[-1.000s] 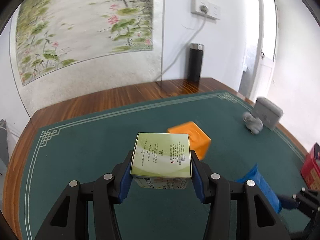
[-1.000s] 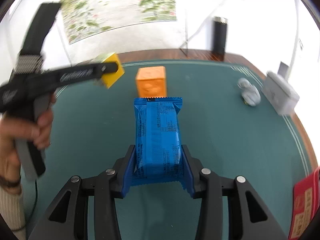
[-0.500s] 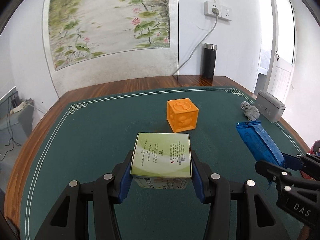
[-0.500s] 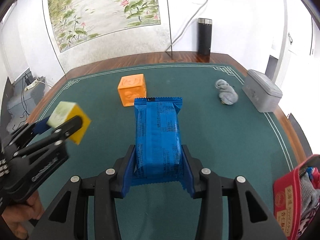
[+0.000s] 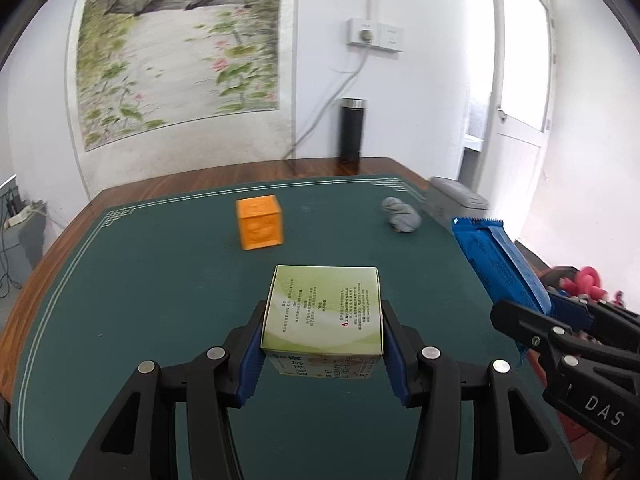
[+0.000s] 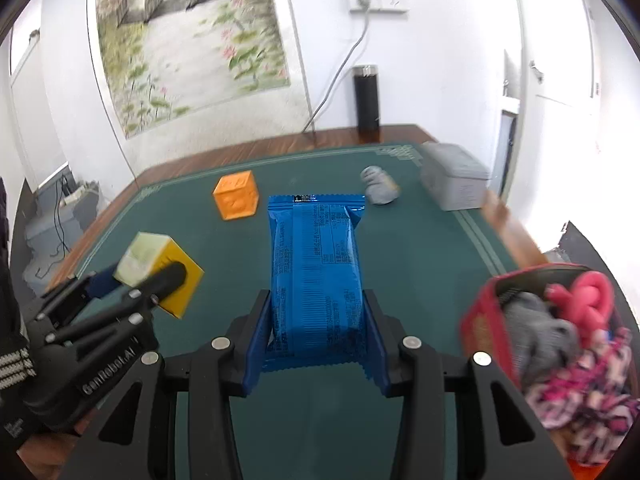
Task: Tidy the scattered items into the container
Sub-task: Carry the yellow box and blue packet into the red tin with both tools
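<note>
Packet (image 6: 316,268) clamped in right gripper (image 6: 316,354) — container (image 6: 486,312) alongside.

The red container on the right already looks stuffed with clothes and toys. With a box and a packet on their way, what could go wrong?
The red container is heaped above its rim, so the blue packet or the green box might slide off the pile. Both grippers carry loads side by side, and the left gripper and right gripper could bump when both reach for the container.

Matt green felt mat (image 5: 160,280), glossy wooden table (image 5: 280,168), glossy blue wrapper (image 6: 316,264), seemingly cardboard box (image 5: 324,312)
</note>
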### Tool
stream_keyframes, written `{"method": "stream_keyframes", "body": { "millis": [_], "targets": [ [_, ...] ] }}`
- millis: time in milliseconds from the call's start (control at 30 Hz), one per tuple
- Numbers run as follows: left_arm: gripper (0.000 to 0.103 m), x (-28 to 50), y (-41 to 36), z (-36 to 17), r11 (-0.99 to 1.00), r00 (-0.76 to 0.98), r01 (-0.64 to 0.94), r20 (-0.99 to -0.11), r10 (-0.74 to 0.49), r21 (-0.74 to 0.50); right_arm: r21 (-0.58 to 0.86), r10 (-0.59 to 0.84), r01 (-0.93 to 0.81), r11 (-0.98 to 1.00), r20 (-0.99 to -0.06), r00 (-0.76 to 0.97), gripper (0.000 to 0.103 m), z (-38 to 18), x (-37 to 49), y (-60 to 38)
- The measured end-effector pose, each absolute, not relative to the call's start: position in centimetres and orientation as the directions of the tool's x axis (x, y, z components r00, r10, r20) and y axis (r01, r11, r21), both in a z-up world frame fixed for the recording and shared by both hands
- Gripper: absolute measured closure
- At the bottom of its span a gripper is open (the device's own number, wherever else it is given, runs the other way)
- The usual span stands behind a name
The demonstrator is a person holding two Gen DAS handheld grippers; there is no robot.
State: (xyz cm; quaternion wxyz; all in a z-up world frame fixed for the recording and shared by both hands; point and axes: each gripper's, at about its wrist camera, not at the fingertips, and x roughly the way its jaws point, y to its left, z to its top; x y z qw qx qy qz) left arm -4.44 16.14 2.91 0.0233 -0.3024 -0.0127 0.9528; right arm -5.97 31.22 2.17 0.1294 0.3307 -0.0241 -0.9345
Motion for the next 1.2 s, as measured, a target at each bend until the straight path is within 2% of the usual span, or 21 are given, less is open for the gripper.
{"method": "stream_keyframes", "body": {
  "millis": [233,500,767,933,1200],
  "targets": [
    [0.05,-2.9,23.0,3.5,-0.981,-0.791,-0.181,-0.584,0.185,-0.066,0.103,-0.181,0.149,-0.983,-0.564,-0.805,0.056,5.3,-2.1,38.5],
    [0.05,-1.5,30.1,3.5,-0.942,-0.724,-0.316,-0.612,0.317,-0.114,0.088,-0.072,0.025,-0.996,-0.593,-0.802,0.056,6.0,-0.1,46.8],
    [0.05,0.0,36.0,3.3,-0.883,-0.642,-0.431,-0.625,0.444,-0.185,0.031,-0.019,-0.002,-1.0,-0.65,-0.76,0.056,4.7,1.1,50.8],
    [0.05,-0.1,37.7,2.4,-0.873,-0.608,-0.445,-0.649,0.457,-0.198,0.026,-0.012,-0.008,-1.0,-0.682,-0.732,0.056,3.5,0.9,52.6],
    [0.05,-0.9,38.6,1.1,-0.865,-0.578,-0.457,-0.67,0.466,-0.207,0.116,-0.103,0.027,-0.993,-0.722,-0.684,0.057,1.6,-0.3,54.9]
  ]
}}
